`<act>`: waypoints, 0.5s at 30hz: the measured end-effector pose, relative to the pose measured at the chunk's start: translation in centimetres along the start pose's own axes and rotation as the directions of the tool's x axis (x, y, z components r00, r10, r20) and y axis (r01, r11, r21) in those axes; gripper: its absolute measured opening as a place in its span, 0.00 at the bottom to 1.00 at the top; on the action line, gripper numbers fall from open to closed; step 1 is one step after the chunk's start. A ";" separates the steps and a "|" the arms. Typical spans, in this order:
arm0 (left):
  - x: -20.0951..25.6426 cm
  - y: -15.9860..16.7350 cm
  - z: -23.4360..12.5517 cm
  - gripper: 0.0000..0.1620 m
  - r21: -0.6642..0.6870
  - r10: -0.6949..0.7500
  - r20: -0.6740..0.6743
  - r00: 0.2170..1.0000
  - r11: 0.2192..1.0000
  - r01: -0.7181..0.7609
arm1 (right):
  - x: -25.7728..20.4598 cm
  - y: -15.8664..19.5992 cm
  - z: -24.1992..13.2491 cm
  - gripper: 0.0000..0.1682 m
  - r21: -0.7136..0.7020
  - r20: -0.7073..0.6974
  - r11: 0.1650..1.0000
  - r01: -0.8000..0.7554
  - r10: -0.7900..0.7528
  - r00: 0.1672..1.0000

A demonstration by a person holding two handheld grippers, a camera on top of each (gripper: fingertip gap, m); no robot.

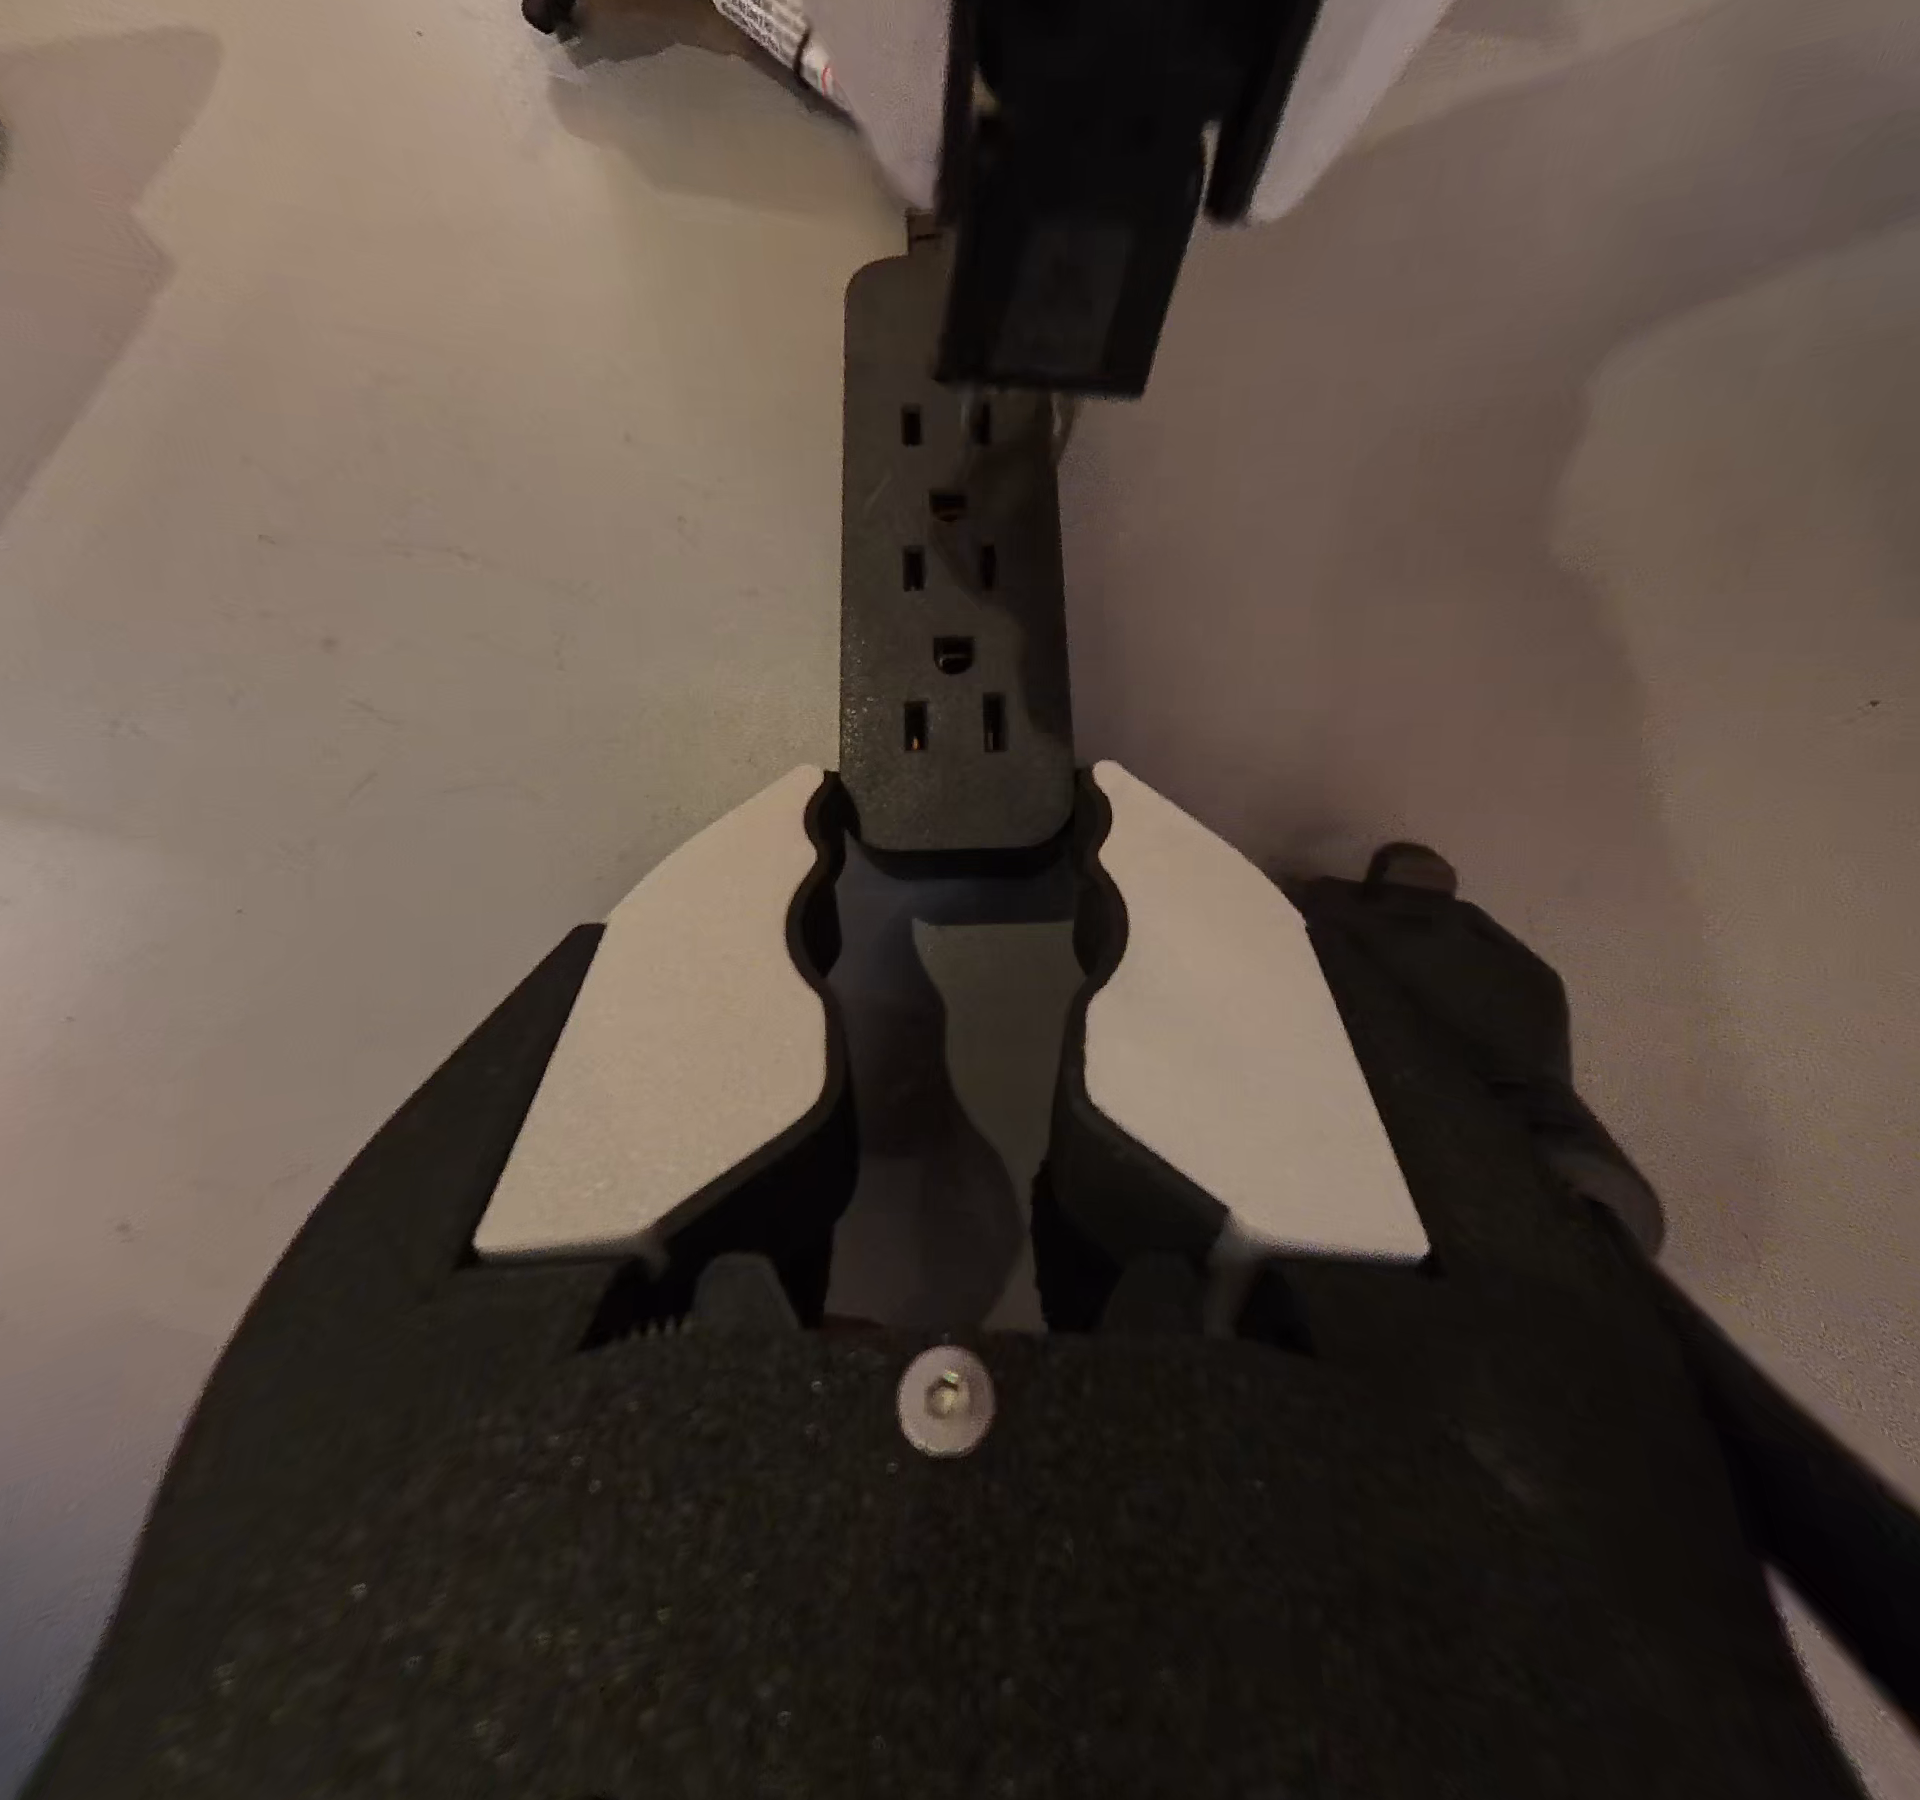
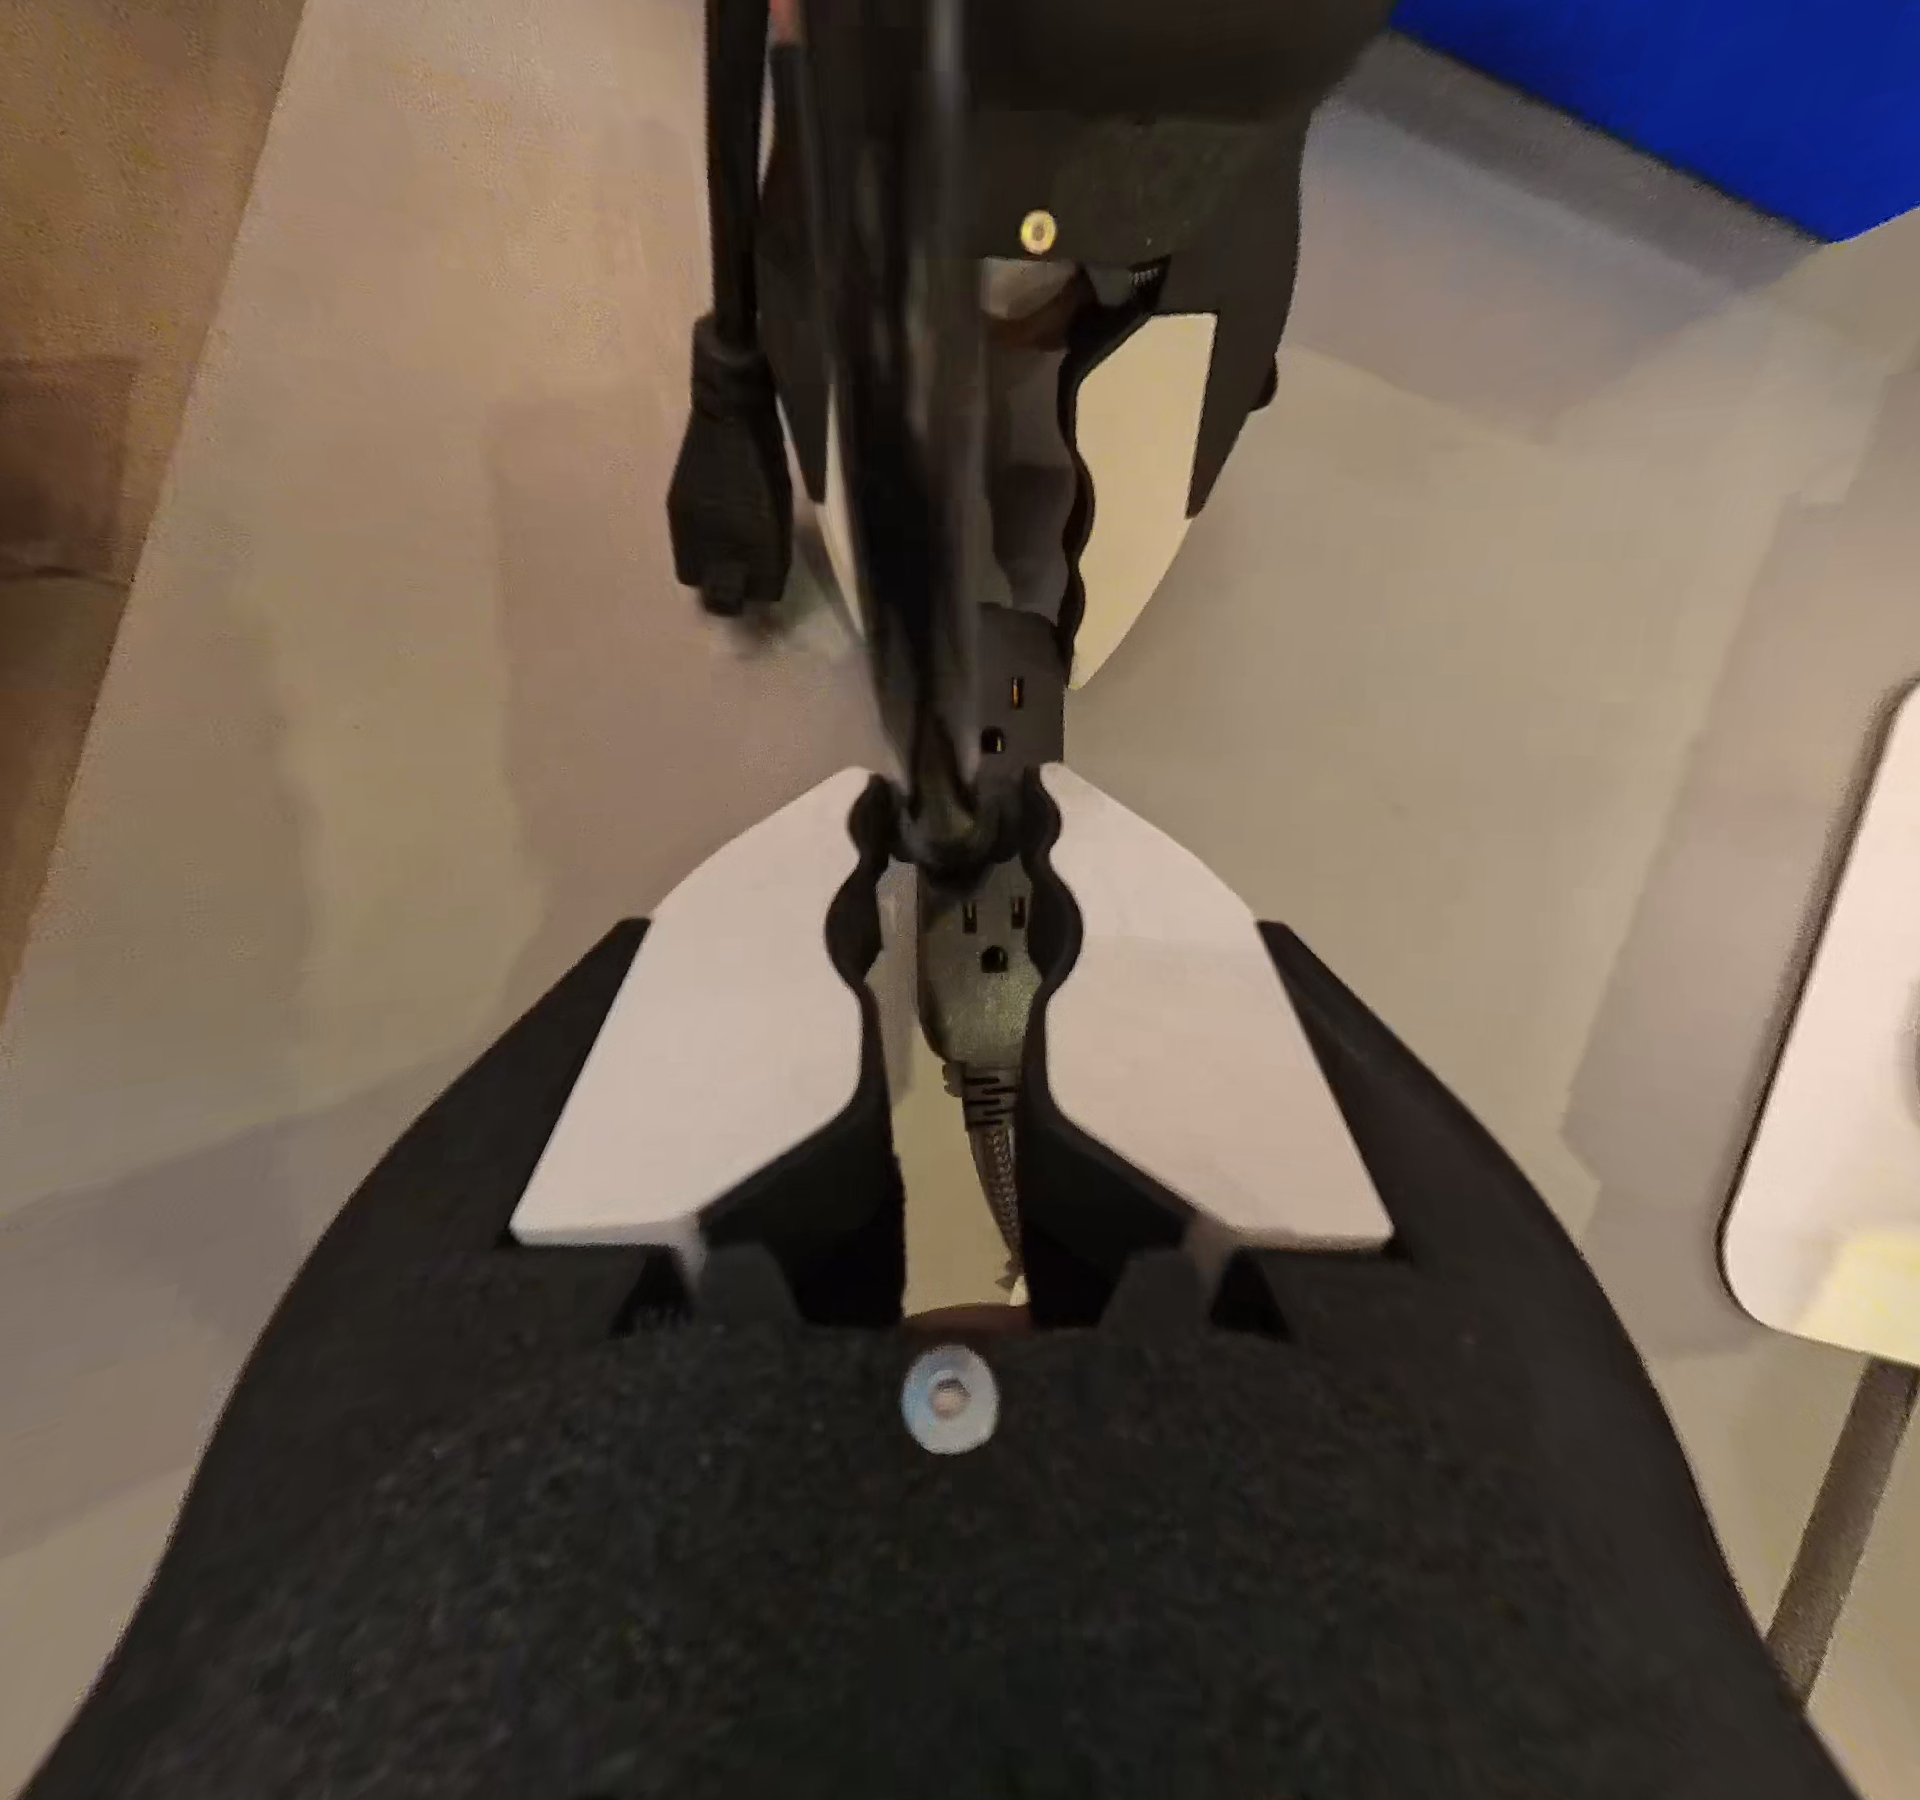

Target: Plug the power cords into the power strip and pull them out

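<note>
Left gripper [image 1: 956, 815] clamps the near end of the power strip [image 1: 951, 607].
Right gripper [image 2: 951, 820] pinches a blurred plug [image 2: 940, 831] above the strip's far sockets; its prongs are hidden.

power strip [image 1: 951, 607]: dark grey | plug [image 2: 940, 820]: black | table [image 1: 416, 555]: beige | panel [image 2: 1683, 36]: blue

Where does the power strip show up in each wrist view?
Left wrist view: the power strip runs up the centre, its near end clamped in the left tongs.
Right wrist view: power strip at centre, partly behind the right tongs and the plug they hold.
Shared landmark: the strip's outlet slots.
</note>
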State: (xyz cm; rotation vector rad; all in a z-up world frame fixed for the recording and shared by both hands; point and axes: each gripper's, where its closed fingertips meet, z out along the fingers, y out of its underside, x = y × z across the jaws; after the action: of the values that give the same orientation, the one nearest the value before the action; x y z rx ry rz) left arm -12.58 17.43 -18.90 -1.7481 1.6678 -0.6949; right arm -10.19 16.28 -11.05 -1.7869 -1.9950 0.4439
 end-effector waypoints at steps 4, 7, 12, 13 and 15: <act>0.0 0.0 0.0 0.26 0.000 -0.003 -0.003 1.000 1.000 0.003 | -0.4 -0.2 0.1 0.14 -0.086 0.085 0.995 0.050 -0.043 0.995; 0.0 0.0 -0.1 0.26 0.000 -0.011 -0.011 1.000 1.000 0.011 | -1.4 -0.7 -0.9 0.14 -0.060 0.093 0.996 0.069 -0.063 0.994; 0.0 0.0 -0.1 0.26 0.001 -0.024 -0.022 0.999 1.000 0.024 | -3.3 -2.3 -2.1 0.14 -0.063 -0.061 0.969 0.241 -0.244 0.968; 0.0 0.0 -0.1 0.26 0.000 -0.020 -0.024 1.000 1.000 0.020 | -3.2 -2.6 -2.0 0.14 -0.051 -0.089 0.969 0.242 -0.245 0.965; 0.1 0.0 -0.1 0.26 -0.001 -0.013 -0.023 1.000 1.000 0.013 | -2.7 -2.7 -1.1 0.14 0.009 -0.109 0.980 0.199 -0.197 0.974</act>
State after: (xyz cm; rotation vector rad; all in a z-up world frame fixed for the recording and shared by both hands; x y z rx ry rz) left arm -12.68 17.35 -18.80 -1.7591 1.6737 -0.7226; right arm -11.66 13.24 -9.00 -1.5462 -2.0592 0.2970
